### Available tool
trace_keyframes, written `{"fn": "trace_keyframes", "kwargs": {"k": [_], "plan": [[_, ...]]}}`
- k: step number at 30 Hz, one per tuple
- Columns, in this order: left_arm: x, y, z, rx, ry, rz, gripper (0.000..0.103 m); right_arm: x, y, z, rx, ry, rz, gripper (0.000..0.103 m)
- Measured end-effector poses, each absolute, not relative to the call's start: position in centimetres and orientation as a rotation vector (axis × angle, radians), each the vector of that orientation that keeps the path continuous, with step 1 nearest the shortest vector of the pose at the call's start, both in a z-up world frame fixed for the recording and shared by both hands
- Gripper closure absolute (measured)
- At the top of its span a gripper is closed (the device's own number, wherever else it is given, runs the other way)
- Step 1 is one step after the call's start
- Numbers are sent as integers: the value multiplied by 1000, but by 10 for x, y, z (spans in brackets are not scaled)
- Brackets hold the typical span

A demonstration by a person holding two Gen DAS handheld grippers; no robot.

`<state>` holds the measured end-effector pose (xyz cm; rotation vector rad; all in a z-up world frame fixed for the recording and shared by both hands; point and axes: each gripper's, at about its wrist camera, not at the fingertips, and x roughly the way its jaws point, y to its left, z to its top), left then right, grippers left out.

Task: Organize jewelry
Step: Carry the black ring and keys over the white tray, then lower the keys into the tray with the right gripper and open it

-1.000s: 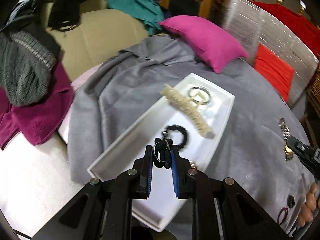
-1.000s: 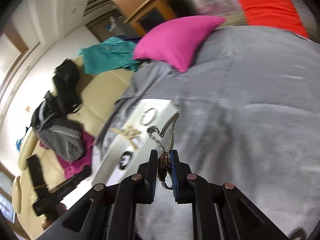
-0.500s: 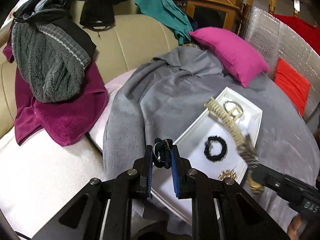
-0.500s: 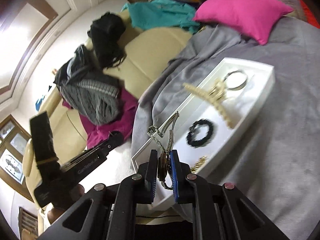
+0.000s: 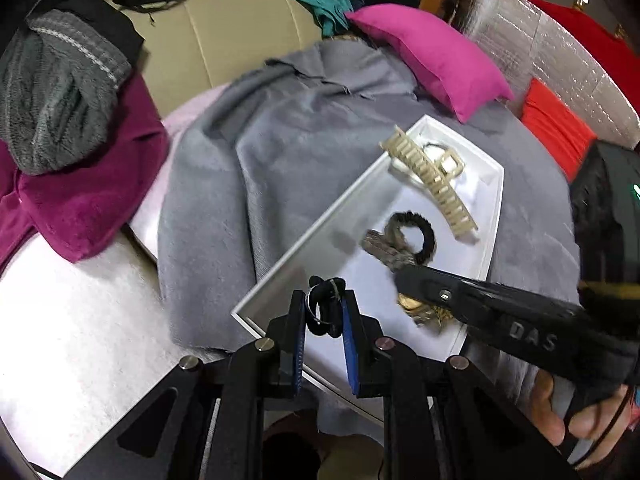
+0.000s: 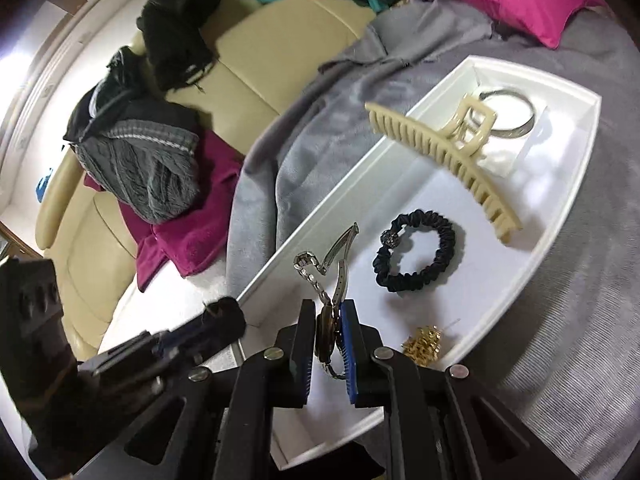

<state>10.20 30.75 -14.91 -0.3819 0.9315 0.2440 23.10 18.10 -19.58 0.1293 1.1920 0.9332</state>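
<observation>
White oblong tray (image 6: 568, 216) on grey cloth, holding a cream claw clip (image 6: 444, 156) lying slantwise over a metal bangle (image 6: 516, 114) at the far end, a black scrunchie (image 6: 416, 256) flat in the middle, a small gold piece (image 6: 422, 342) near the front rim. Silver watch (image 6: 332, 312) pinched upright above the tray, open bracelet dangling. Black hair tie with ring (image 5: 324, 306) clamped over the tray's near corner.

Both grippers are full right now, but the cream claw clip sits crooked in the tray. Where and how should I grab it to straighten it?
Take the claw clip across its long toothed body, about midway, coming from above with the fingers either side of its narrow width. It lies diagonally in the white tray, its looped handle end resting over the metal bangle, so gripping there would likely snag the bangle.
</observation>
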Motion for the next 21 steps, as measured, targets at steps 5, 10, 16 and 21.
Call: {"fn": "trace_keyframes", "kwargs": {"k": [5, 10, 16, 21], "plan": [[106, 307, -159, -391, 974, 231, 85, 236, 196, -206, 84, 1233, 929, 89], [109, 303, -161, -390, 985, 218, 85, 236, 203, -208, 41, 1253, 912, 88], [116, 303, -168, -384, 1023, 230, 85, 240, 200, -205, 62, 1270, 916, 86], [118, 311, -176, -403, 1054, 251, 85, 246, 188, -193, 132, 1230, 926, 77]]}}
